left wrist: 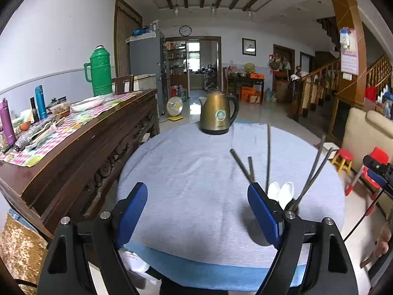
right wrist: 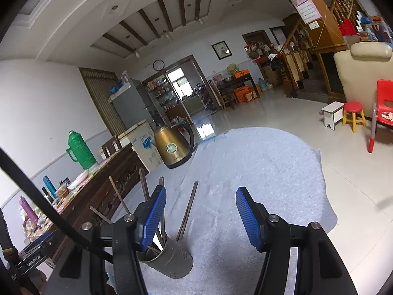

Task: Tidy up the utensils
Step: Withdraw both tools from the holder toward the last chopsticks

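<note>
A grey metal utensil holder (right wrist: 172, 258) stands on the grey-blue cloth near the table's front, holding several dark chopsticks (left wrist: 269, 152) and two white spoons (left wrist: 281, 193). In the left wrist view the holder's body is hidden behind my right finger; only the utensils stick up. My left gripper (left wrist: 197, 211) is open and empty, just left of the holder. My right gripper (right wrist: 200, 217) is open and empty, above and right of the holder. One pair of chopsticks (right wrist: 188, 210) lies loose on the cloth between its fingers.
A gold electric kettle (left wrist: 218, 113) stands at the table's far edge. A dark wooden sideboard (left wrist: 81, 145) with a green thermos (left wrist: 99, 72) and bottles runs along the left. A red stool (right wrist: 353, 115) and red chair (right wrist: 384, 103) stand on the floor to the right.
</note>
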Demonstrator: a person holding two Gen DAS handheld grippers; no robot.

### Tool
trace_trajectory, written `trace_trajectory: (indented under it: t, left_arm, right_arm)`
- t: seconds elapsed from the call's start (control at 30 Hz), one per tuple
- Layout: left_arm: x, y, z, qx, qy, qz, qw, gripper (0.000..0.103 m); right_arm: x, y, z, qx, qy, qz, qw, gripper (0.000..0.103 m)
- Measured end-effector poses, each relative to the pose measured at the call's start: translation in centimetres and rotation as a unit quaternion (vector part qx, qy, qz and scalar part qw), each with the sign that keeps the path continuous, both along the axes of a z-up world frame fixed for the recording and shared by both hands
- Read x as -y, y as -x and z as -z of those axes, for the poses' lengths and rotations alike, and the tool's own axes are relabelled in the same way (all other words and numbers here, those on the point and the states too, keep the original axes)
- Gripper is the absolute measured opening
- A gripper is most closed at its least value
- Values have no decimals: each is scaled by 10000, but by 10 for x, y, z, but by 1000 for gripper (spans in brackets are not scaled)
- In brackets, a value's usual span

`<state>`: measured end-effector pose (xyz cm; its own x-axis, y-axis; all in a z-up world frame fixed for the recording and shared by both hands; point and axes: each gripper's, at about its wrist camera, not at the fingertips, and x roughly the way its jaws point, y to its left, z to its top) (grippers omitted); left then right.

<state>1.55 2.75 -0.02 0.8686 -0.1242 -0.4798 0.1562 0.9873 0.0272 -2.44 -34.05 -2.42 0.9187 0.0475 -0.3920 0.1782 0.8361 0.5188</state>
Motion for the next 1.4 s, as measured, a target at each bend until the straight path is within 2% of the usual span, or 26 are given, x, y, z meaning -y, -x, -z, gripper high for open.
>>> trace_trajectory:
  t: [0.37,0.7,1.07,1.4]
  left_arm:
    - [-17,-25,20,-438,-106,-478,9978,84]
    - [-22,-43,43,-833,-165,-593,9946,84]
    - [-33,-69,76,-1449,-115,-816,9860,84]
    - [-31,-86,94,-1598,-211,-814,9836,84]
  right_arm:
    - [-9,-17,15,-340,-31,-109,9994,63]
    - [-13,-31,30,-637,11,-96,9979,63]
    - [-7,-50,56,-1061,-138,12,9943,63]
    - [-3,-63,70,-1177,-49,44,9930,58]
